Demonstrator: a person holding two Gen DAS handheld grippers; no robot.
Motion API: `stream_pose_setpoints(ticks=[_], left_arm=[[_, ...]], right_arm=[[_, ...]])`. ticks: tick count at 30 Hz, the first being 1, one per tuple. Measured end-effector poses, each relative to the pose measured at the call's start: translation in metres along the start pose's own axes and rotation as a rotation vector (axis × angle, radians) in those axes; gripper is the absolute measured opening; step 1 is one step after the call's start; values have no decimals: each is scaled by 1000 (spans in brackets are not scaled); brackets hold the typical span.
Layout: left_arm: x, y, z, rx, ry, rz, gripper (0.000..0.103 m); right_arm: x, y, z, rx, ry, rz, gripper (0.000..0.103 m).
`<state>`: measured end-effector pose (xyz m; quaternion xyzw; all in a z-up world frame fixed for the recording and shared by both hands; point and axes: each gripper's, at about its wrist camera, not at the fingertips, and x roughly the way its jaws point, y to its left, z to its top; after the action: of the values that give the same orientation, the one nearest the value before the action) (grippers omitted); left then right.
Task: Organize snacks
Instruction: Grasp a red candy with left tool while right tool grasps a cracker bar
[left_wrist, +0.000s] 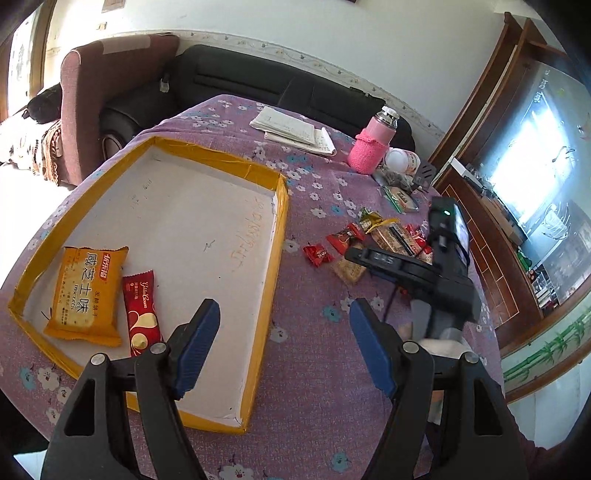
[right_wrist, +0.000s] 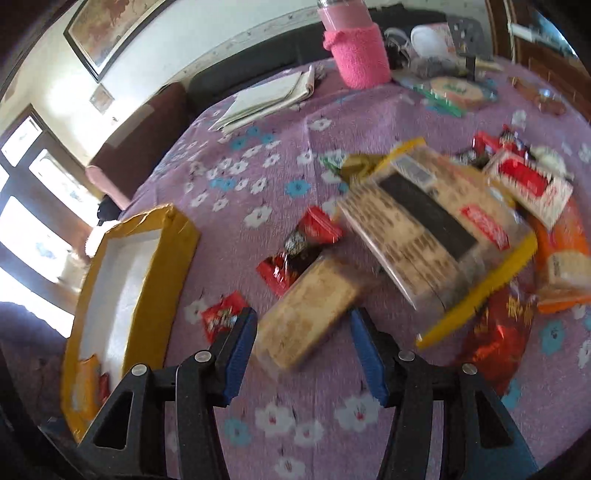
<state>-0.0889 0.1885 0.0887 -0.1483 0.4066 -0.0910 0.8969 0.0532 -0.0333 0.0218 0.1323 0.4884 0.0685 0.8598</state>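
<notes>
Left claw (left_wrist: 284, 339) spread, nothing between blue pads, hanging over near right edge of yellow-rimmed tray (left_wrist: 273, 258). Right claw (right_wrist: 303, 343) spread, poised over tan biscuit pack (right_wrist: 306, 310) on table (right_wrist: 258, 166), pads not touching it. Orange cracker pack (left_wrist: 86, 295) and dark red bar (left_wrist: 142, 310) lie side by side in tray's near left corner. Loose snack pile (left_wrist: 373, 236) on purple flowered cloth right of tray. Pink bottle (left_wrist: 371, 147) far right.

Purple flowered tablecloth (left_wrist: 325, 369), yellow-edged white tray (left_wrist: 271, 258), orange packet (left_wrist: 86, 291).
</notes>
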Motion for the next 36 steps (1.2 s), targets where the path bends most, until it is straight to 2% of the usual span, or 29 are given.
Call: stream_pose_setpoints(ticks=[2, 4, 8, 9, 10, 12, 14, 17, 20, 24, 28, 33, 34, 36], left_arm=[[2, -3, 0, 15, 2, 0, 73], [5, -7, 2, 30, 7, -15, 73], [19, -25, 8, 102, 21, -47, 73], [25, -31, 11, 129, 29, -52, 73], [31, -36, 13, 149, 42, -49, 73], [45, -48, 18, 191, 66, -51, 72], [62, -57, 24, 231, 89, -40, 72], [100, -68, 34, 276, 153, -63, 70], [129, -78, 41, 339, 200, -57, 64], [154, -86, 45, 427, 251, -8, 58], [175, -83, 47, 445, 305, 37, 56], [188, -86, 42, 496, 313, 125, 39], [186, -86, 43, 492, 305, 117, 23], [185, -84, 44, 469, 304, 98, 21]], right_arm=[[4, 7, 3, -25, -8, -57, 55], [8, 15, 1, -78, -16, -119, 48], [1, 12, -6, -120, -25, -105, 36], [-3, 10, -9, -131, -23, -98, 29], [-10, 7, -14, -152, -35, -99, 17], [-19, -1, -23, -180, -38, -102, 11], [-24, -13, -30, -176, -27, -105, 12], [-28, -39, -35, -123, -48, 36, 13], [-28, -53, -33, -65, -50, 119, 15], [-27, -57, -30, -44, -46, 164, 21], [-27, -61, -29, -13, -36, 197, 25], [-26, -62, -27, 7, -29, 222, 31], [-27, -61, -27, 4, -29, 222, 32], [-28, -59, -30, 1, -30, 223, 34]])
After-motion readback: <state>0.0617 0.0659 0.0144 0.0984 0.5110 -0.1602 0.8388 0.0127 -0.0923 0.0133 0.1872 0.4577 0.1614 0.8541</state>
